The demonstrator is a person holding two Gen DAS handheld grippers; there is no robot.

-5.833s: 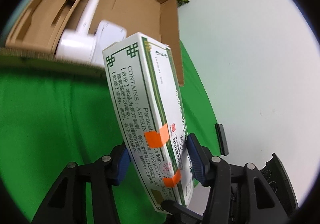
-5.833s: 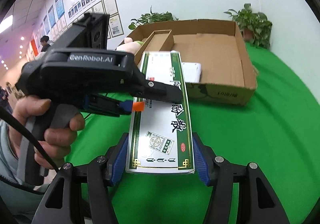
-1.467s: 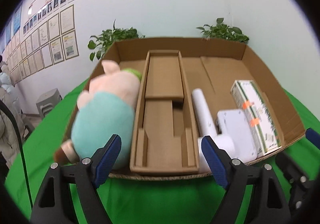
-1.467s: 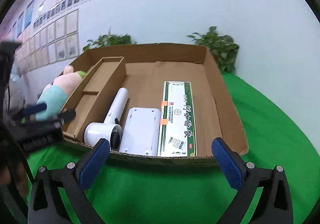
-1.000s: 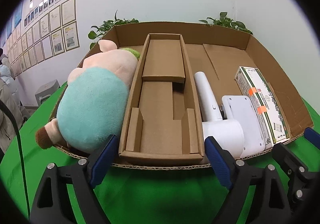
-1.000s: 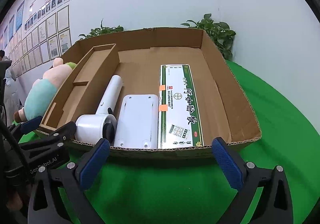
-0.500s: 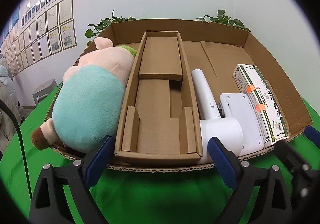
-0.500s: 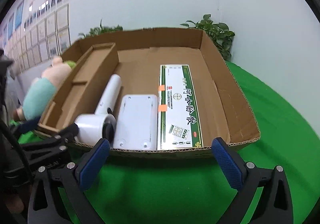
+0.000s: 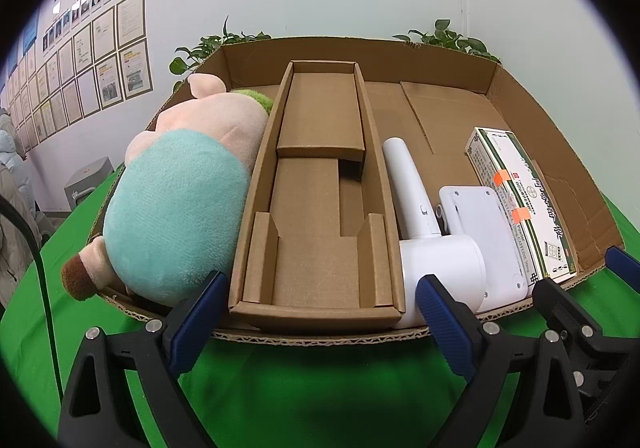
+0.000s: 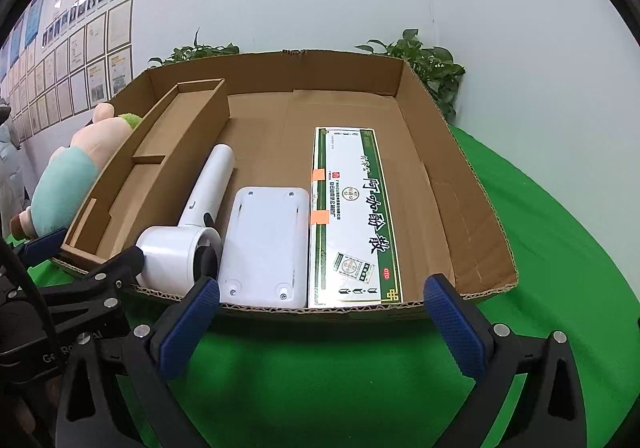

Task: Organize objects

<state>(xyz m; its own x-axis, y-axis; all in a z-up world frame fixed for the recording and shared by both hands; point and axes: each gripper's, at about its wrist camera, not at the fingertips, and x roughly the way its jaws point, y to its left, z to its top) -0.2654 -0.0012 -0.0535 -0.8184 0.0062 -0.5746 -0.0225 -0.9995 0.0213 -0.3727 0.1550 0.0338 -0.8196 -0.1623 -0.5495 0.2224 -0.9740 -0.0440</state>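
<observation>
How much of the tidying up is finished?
Nearly all, it seems. The plush pig, hair dryer, white device and medicine box lie in the cardboard box. Both the left gripper and right gripper are open, holding nothing. Nothing loose shows outside.

Black claw (image 9: 320,304) frames — blue textured pads (image 9: 444,324), silver screws

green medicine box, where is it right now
Right wrist view: the green medicine box lies flat in the cardboard tray, right of the white flat device.
</observation>
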